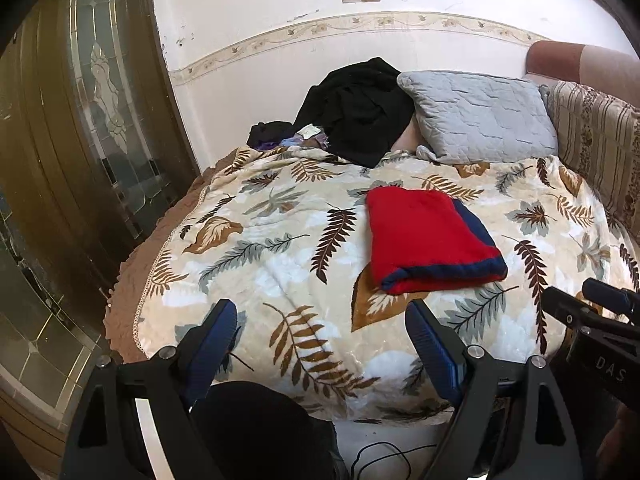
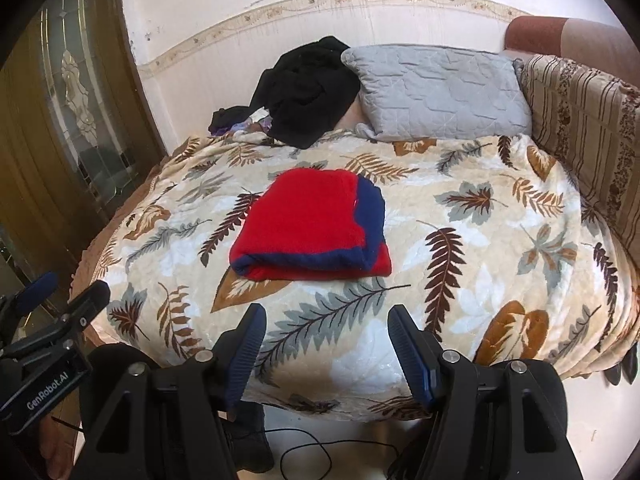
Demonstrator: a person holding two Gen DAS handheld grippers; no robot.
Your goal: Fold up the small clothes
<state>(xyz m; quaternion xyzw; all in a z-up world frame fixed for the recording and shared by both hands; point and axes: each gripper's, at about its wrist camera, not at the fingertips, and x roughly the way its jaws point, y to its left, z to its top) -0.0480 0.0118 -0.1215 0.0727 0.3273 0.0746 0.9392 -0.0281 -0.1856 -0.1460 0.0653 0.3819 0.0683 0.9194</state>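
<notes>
1. Left gripper (image 1: 322, 328) closest to its own camera: blue-padded jaws spread wide, nothing between them, hanging over the near edge of the bed.
2. Right gripper (image 2: 326, 330): jaws apart too, somewhat narrower, empty, also above the near bed edge.
3. Each gripper shows at the margin of the other's view, off to the side, clear of the cloth.
4. Red garment (image 2: 310, 226) with navy trim lies folded into a compact rectangle on the leaf-print blanket (image 2: 460, 280), roughly mid-bed. Navy layer shows along the right side and front fold. No jaw touches it; it sits well ahead of both.
5. Black clothes pile (image 1: 356, 110) is heaped at the far side of the bed against the wall, touching the grey quilted pillow (image 1: 476, 118) on its right.
6. Striped patterned cushion (image 2: 580, 120) stands along the bed's right side.
7. Wooden door with leaded glass (image 1: 100, 120) on the left.
8. Black cable (image 2: 308, 450) on the pale floor under the grippers.
9. Dark shape low in the left view beside the bed: cannot tell what it is.
</notes>
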